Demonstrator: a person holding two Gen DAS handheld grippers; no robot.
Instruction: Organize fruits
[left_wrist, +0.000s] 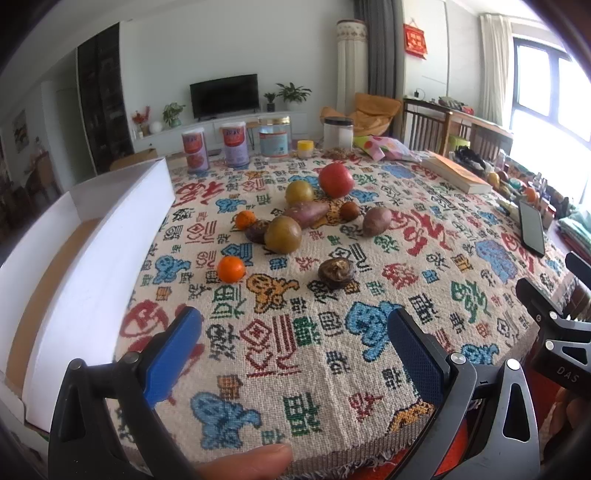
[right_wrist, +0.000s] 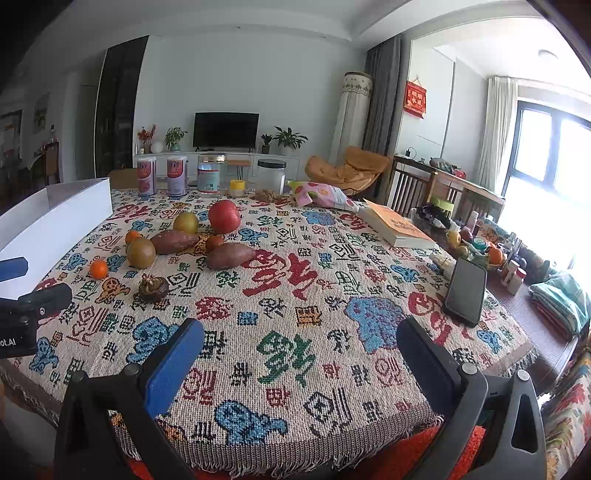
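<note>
At the near edge of the worktop (right_wrist: 295, 424), under its patterned cloth, both pairs of tongs hover spread wide and holding nothing: the left tongs (left_wrist: 295, 354) face the fruit cluster, the right tongs (right_wrist: 301, 354) face bare cloth further right.

Just beyond the left tongs lies a dark, wrinkled fruit (left_wrist: 337, 272), alone; it looks dried or shrivelled, probably light and a little brittle, so a gentle pinch across its widest part would suit. Beside it to the left sits a small tangerine (left_wrist: 231, 269), soft-skinned and round, likely to roll if nudged; it should be taken across its middle with modest pressure.

Behind these the main cluster begins. A greenish-brown round fruit (left_wrist: 283, 235) looks firm, smooth and somewhat heavy, so the tongs would need to close at its equator to keep it from slipping. Touching or just beside it are a second tangerine (left_wrist: 245, 219) and a dark purplish fruit (left_wrist: 258, 231). Two sweet potatoes (right_wrist: 173, 241) (right_wrist: 229, 255) are stiff, rough and elongated, best gripped across the narrow waist. Farthest stand another green fruit (left_wrist: 300, 192) and a large red apple (left_wrist: 336, 180), hard, glossy and heavy, near the limit of the spread.

The white box (left_wrist: 110, 236) along the left side is the likely destination.
</note>
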